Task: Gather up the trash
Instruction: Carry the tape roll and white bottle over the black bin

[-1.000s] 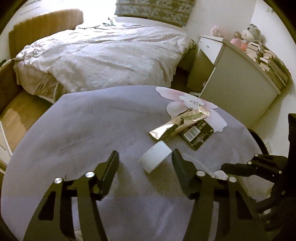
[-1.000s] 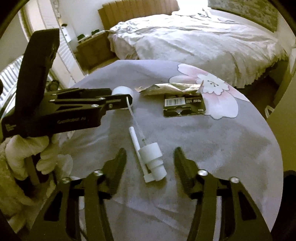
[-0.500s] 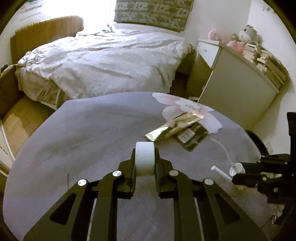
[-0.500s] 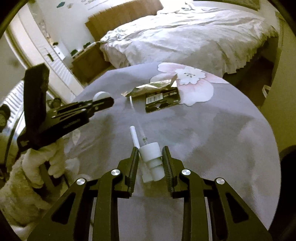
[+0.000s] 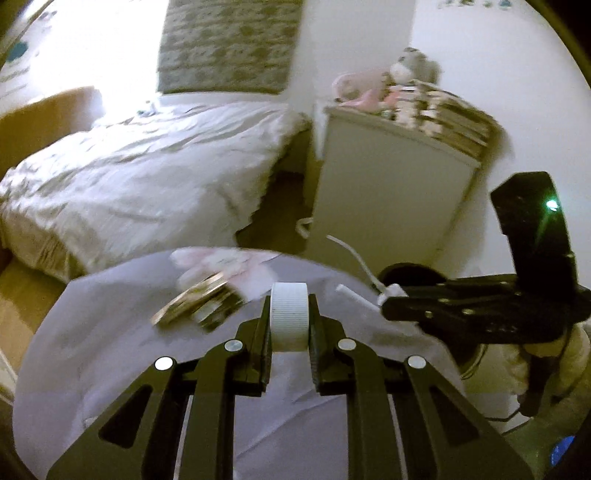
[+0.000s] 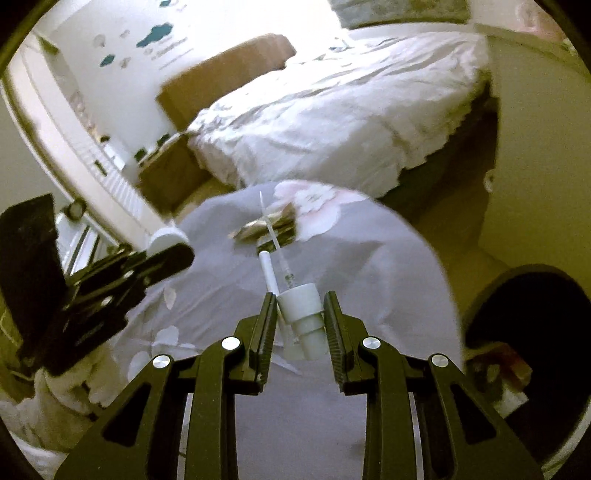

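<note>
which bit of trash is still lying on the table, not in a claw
The foil wrapper with the dark barcode packet. The white cap sits in the left claw, the pump nozzle in the right claw.

No text, label or number can be read in either view. The wrappers (image 5: pixel 201 304) on the worktop (image 5: pixel 110 350) are blurred, so any print on them is illegible. The wall stickers (image 6: pixel 155 35) behind the bed (image 6: pixel 332 110) show shapes and faint lines, too smeared to read.
</note>
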`<state>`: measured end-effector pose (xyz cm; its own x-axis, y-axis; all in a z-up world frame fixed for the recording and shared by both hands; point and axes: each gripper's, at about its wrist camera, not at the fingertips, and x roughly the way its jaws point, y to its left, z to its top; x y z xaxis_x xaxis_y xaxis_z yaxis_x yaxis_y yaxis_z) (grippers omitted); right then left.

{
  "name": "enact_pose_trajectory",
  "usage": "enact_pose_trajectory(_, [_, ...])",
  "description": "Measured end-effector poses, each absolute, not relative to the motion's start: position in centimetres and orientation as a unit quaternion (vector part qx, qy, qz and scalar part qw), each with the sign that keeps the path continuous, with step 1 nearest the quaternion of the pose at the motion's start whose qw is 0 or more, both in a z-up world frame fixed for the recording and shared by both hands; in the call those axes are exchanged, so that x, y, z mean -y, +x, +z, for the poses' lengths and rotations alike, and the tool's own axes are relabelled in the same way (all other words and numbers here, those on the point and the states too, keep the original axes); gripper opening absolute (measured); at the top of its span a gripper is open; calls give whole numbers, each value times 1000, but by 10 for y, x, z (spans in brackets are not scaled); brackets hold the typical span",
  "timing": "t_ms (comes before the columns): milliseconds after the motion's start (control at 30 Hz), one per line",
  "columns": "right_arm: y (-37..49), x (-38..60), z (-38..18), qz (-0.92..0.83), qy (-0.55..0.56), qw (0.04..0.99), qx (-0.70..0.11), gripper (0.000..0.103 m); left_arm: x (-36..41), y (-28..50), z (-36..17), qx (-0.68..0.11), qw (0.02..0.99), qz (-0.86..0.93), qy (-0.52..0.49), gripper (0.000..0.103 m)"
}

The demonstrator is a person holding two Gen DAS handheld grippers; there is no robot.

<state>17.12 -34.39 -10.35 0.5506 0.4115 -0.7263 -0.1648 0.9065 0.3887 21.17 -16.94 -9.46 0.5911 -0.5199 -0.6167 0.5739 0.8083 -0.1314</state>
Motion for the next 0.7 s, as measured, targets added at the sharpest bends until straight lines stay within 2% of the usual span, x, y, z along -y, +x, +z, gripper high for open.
enact_pose_trajectory(700, [128,484,-111,56,242,876,-414,27,304,187,-88,-319,852,-407,85,17])
